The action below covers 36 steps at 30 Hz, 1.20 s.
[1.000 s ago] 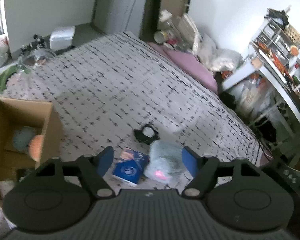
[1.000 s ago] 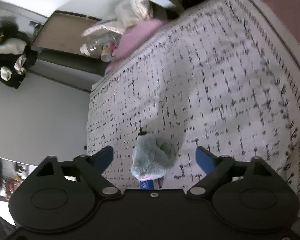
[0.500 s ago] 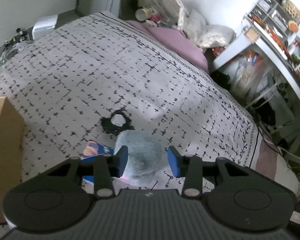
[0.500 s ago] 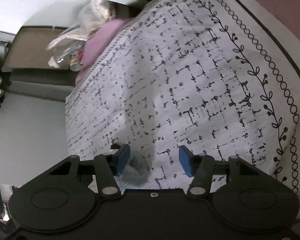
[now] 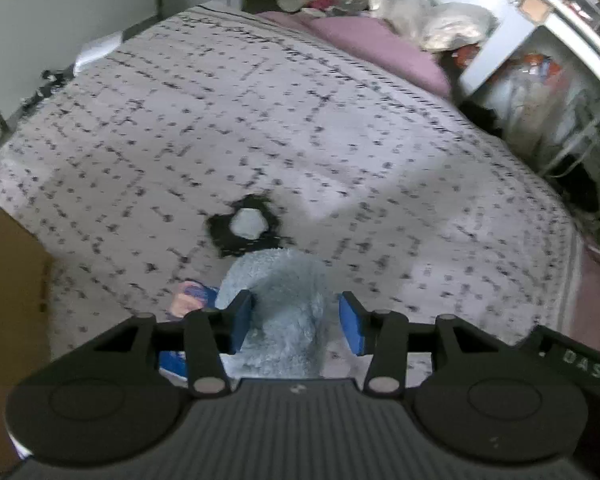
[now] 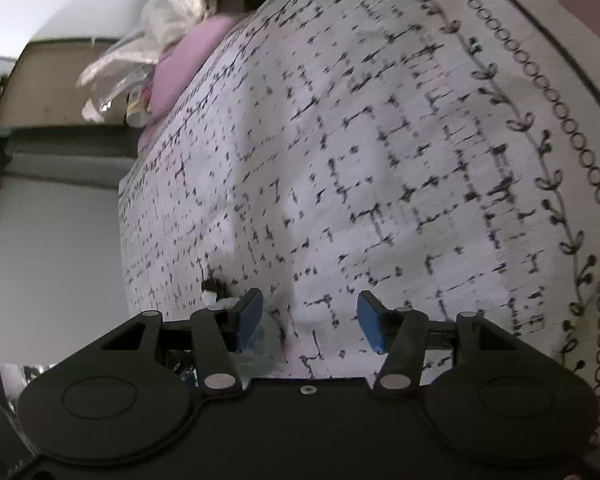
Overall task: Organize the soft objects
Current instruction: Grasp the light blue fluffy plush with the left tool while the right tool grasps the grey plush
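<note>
A fluffy grey-blue plush [image 5: 282,304] lies on the patterned bedspread [image 5: 300,128]. My left gripper [image 5: 296,322] is over it, with the blue pads on either side of the plush and half closed around it. A blue packet [image 5: 188,300] lies just left of the plush, partly hidden by my left finger. A black scrunchie [image 5: 246,226] lies just beyond the plush. My right gripper [image 6: 310,320] is open and empty over the bedspread [image 6: 380,160]. The plush shows at its left finger [image 6: 260,336].
A cardboard box [image 5: 8,280] stands at the left edge of the bed. Pink bedding [image 5: 372,48] and bags lie at the far end. A white shelf unit [image 5: 540,60] full of clutter stands to the right of the bed.
My left gripper has moved from beside the box to over the plush, and its jaws have narrowed around it. My right gripper has swung right, away from the plush, and narrowed a little.
</note>
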Tool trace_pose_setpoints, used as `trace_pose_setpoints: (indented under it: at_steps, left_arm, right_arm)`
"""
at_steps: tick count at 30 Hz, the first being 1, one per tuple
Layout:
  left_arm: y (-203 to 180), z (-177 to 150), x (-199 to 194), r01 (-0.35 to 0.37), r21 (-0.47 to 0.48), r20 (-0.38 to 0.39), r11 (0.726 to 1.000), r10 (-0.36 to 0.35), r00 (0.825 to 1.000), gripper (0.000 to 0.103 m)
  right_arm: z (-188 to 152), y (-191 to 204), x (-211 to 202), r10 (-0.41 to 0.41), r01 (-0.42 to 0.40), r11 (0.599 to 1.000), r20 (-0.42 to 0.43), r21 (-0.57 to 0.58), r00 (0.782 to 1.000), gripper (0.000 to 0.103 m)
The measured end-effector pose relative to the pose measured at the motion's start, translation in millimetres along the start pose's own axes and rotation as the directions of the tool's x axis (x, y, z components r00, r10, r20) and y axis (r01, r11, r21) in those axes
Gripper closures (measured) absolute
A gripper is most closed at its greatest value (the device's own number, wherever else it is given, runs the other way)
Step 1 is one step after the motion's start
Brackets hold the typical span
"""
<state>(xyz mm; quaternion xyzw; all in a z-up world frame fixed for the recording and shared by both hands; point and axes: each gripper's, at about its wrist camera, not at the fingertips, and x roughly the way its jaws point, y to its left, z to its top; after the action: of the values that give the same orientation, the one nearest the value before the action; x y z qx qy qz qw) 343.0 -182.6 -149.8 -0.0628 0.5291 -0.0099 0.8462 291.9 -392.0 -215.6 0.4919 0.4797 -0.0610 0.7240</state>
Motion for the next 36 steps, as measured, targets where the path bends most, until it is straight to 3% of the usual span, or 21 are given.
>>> trace_pose_setpoints:
  at_steps: [5, 7, 11, 18, 24, 27, 29, 31, 36]
  left_arm:
    - [29.0, 3.1, 6.4, -0.022, -0.101, -0.031, 0.995, 0.019, 0.999, 0.057]
    - [39.7, 3.2, 7.6, -0.007, -0.142, -0.031, 0.99, 0.003, 1.0, 0.068]
    - [57.0, 2.4, 3.9, 0.059, -0.212, -0.02, 0.976, -0.064, 0.998, 0.074]
    - [68.1, -0.2, -5.7, 0.132, -0.241, -0.017, 0.962, -0.14, 0.99, 0.075]
    - [79.3, -2.1, -16.5, 0.199, -0.268, -0.007, 0.943, -0.208, 0.978, 0.075]
    - [86.7, -3.1, -21.6, 0.22, -0.292, -0.01, 0.931, -0.233, 0.972, 0.075]
    - [93.5, -3.3, -25.1, 0.23, -0.306, -0.004, 0.924, -0.242, 0.97, 0.075]
    - [100.4, -4.0, -27.9, 0.239, -0.332, -0.003, 0.913, -0.254, 0.967, 0.075]
    - [105.8, -7.0, -43.8, 0.226, -0.323, 0.036, 0.919, -0.226, 0.973, 0.075]
  right_arm:
    - [-6.2, 13.0, 10.4, 0.004, -0.005, 0.999, -0.027, -0.036, 1.0, 0.049]
    - [-8.3, 17.3, 13.8, 0.009, -0.011, 0.999, -0.039, -0.046, 0.999, 0.049]
    - [-17.2, 28.5, 19.6, 0.019, -0.024, 0.997, -0.064, -0.07, 0.998, 0.048]
    - [-30.0, 49.0, 19.3, 0.05, -0.059, 0.991, -0.074, -0.118, 0.996, 0.046]
    - [-39.7, 59.4, 24.6, 0.03, -0.042, 0.986, -0.083, -0.159, 0.996, 0.045]
    - [-43.7, 63.0, 27.2, 0.071, -0.087, 0.985, -0.114, -0.147, 0.991, 0.044]
    - [-46.9, 65.4, 27.2, 0.061, -0.079, 0.983, -0.113, -0.164, 0.992, 0.048]
    - [-51.6, 68.8, 27.5, 0.093, -0.115, 0.978, -0.128, -0.175, 0.987, 0.074]
    - [-67.2, 86.3, 17.3, 0.119, -0.14, 0.952, -0.091, -0.273, 0.989, 0.081]
